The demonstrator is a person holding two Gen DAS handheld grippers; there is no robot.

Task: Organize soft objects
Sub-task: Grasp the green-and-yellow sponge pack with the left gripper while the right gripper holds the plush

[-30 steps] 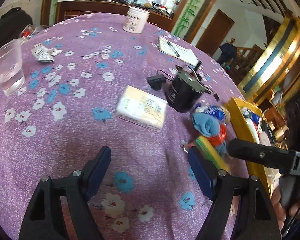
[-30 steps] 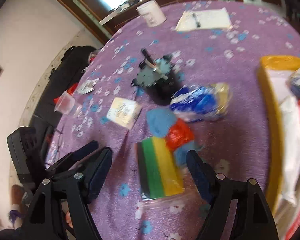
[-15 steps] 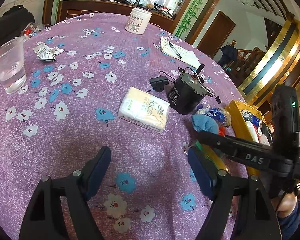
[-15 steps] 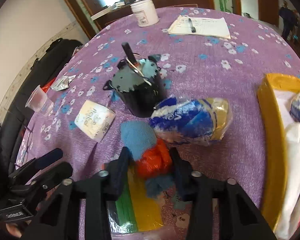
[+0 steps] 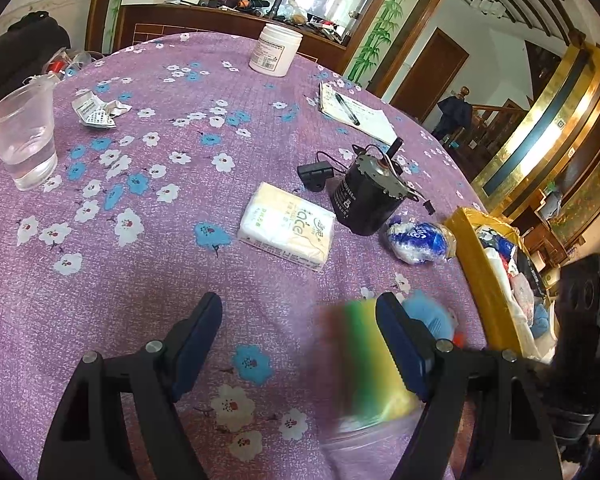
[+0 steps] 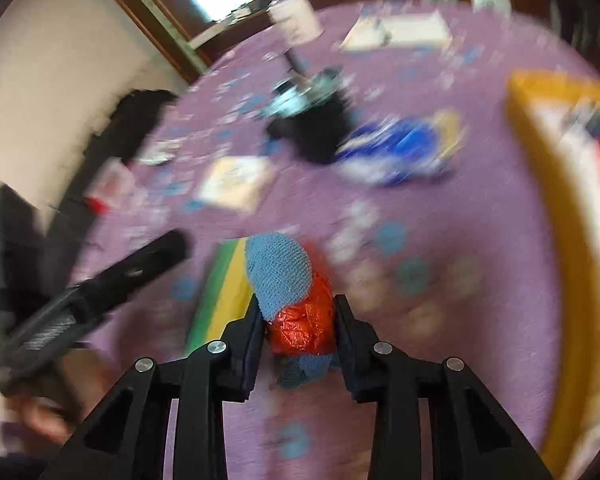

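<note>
striped sponge (image 5: 364,364) motion-blurred, yellow bin (image 5: 470,248) cut off at edge

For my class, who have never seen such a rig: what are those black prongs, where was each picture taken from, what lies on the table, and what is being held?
The prongs are hand-held grippers, one in each of a person's hands, each with a camera looking along its fingers. The left gripper is open and holds nothing. The right gripper is shut on a blue and red soft bundle. On the purple cloth lie a tissue pack, a black motor, a cup, a striped sponge and a yellow box of soft things.
</note>
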